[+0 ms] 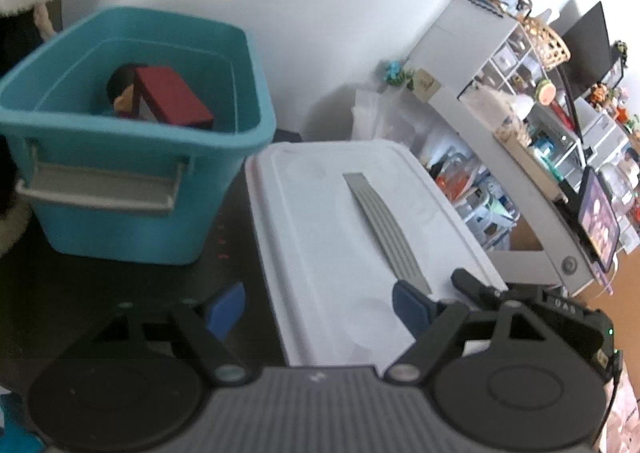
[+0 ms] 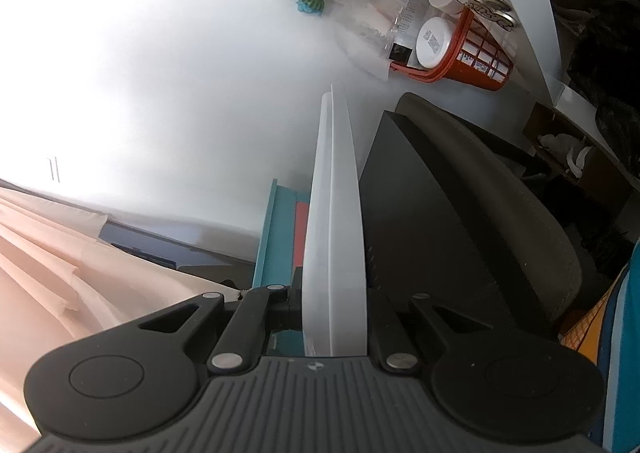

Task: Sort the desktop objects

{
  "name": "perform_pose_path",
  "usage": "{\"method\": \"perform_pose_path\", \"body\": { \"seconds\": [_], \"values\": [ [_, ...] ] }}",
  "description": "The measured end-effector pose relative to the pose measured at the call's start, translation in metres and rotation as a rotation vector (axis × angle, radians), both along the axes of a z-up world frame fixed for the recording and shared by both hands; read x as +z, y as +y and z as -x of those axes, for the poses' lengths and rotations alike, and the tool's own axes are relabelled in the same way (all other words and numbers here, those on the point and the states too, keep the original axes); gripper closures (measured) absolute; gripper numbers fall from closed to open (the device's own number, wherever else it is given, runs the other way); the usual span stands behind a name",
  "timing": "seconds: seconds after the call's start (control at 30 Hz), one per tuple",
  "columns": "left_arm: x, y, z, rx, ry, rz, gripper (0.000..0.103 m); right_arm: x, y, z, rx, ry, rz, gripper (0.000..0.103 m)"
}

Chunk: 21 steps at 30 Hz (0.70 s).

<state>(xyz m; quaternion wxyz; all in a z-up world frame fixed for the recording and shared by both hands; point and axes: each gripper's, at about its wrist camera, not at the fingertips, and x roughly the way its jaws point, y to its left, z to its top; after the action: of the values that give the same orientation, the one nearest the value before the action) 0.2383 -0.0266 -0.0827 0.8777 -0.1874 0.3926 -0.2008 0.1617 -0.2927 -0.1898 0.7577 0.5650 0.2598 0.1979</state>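
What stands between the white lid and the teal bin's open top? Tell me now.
Nothing visible. The white lid, clamped in the right gripper, sits beside the teal bin. The red box inside lies below the rim. The open left gripper is at the lid's near edge, not between them.

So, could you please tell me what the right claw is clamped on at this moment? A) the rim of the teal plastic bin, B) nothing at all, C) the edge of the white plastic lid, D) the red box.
C: in the right wrist view the right claw is shut on the edge of the white plastic lid, which runs edge-on between its fingers.
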Motion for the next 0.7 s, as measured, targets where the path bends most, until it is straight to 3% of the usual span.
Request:
{"method": "perform_pose_path", "body": {
  "seconds": [0.47,0.7],
  "values": [
    [0.017,0.004,0.009,0.009,-0.045,0.036,0.011,0.023,-0.002,0.017,-0.033,-0.092,-0.07,0.094],
    [0.019,0.005,0.004,0.024,-0.029,0.088,0.008,0.023,-0.001,0.015,-0.048,-0.124,-0.115,0.094]
  ]
}}
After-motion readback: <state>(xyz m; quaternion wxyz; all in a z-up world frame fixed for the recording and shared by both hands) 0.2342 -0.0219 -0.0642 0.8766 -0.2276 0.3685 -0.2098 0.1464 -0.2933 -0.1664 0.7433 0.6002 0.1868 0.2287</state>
